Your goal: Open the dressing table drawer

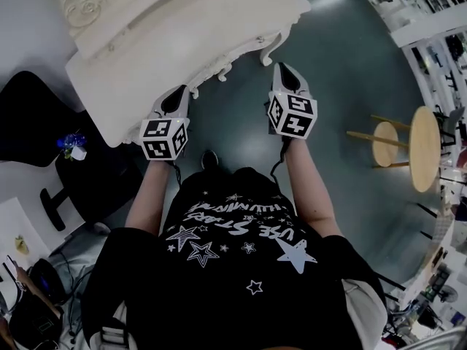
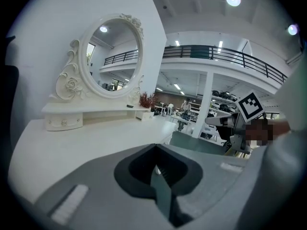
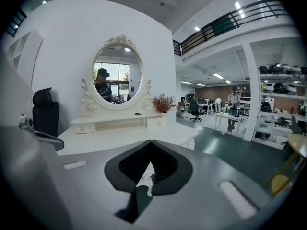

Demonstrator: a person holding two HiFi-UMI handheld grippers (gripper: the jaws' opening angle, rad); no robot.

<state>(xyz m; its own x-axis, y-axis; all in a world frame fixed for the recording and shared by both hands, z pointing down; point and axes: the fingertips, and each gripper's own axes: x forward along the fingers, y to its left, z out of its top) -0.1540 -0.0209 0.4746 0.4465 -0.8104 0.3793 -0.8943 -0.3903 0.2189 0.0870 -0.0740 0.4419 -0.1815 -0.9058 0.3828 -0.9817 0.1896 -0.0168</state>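
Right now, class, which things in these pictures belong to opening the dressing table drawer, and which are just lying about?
Belong to the job:
dressing table
left gripper, shut, holding nothing
right gripper, shut, holding nothing

Just lying about:
black office chair
round wooden stool
dried plant on the table's shelf

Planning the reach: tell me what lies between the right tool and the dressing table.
Nothing. In the head view only bare floor separates the right tool from the table edge; the right gripper view shows no object there either.
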